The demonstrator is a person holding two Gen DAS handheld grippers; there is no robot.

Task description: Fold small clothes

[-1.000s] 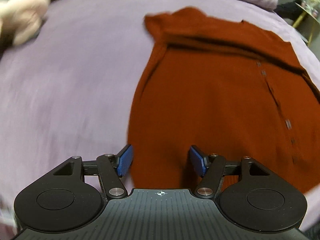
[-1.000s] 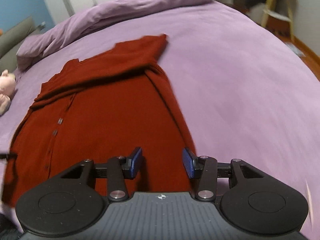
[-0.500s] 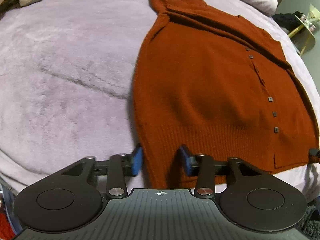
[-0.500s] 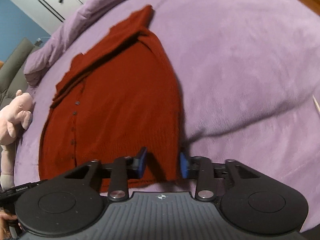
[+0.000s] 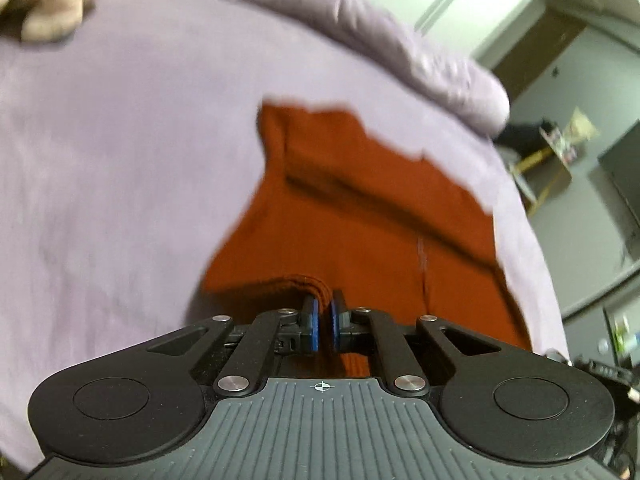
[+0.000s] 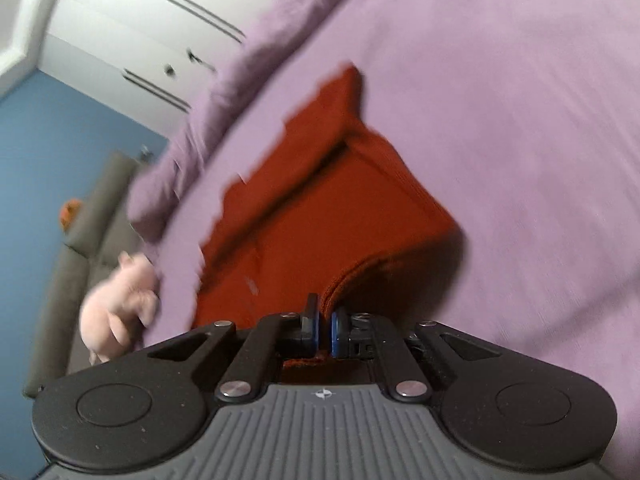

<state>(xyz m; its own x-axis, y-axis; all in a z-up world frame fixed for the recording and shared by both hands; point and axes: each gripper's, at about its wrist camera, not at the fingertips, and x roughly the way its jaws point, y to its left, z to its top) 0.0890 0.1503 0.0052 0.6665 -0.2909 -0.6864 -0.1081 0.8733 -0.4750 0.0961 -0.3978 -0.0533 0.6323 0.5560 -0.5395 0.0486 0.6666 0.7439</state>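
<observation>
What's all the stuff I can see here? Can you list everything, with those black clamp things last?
cardigan: one, rust red, flat on the bed, near hem lifted at both corners
bed cover: one, lilac, under the cardigan
duvet: one, lilac, bunched along the far edge
plush toy: one, pale pink, at the bed's edge
sofa: one, grey, by the blue wall
wardrobe: one, white, behind the bed
left tool: black, blue pads, just closed on the hem
right tool: same, just closed on the hem
</observation>
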